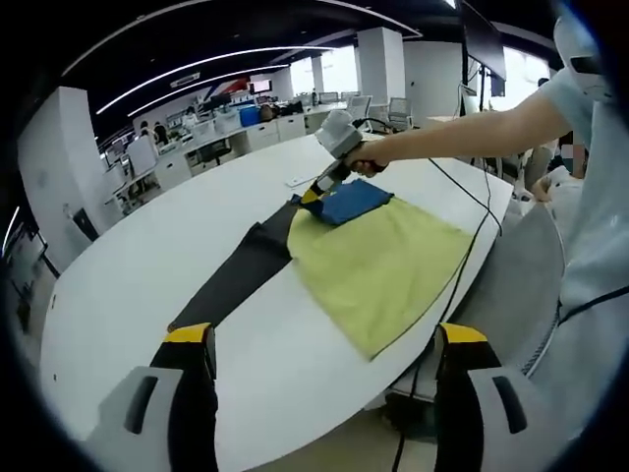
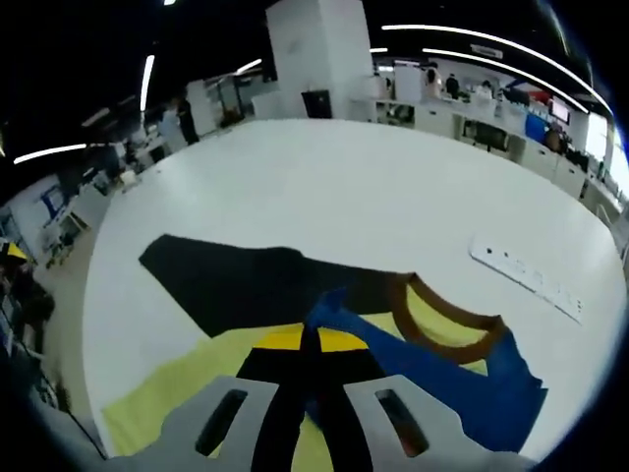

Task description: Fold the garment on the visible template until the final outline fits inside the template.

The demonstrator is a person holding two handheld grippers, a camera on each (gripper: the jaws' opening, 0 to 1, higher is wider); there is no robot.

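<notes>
Lying beyond left jaws: garment [image 1: 378, 265]

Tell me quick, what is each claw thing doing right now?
Left gripper: open, holding nothing.
Right gripper: shut on the blue sleeve of the yellow garment.

garment [image 1: 378, 265]: soft matt cloth | template [image 1: 236, 275]: flat matt sheet | table [image 1: 147, 265]: smooth white

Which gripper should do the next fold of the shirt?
Probably the right gripper: its jaws are shut on the shirt's blue sleeve. The left gripper hangs open near the table edge, off the shirt.
</notes>
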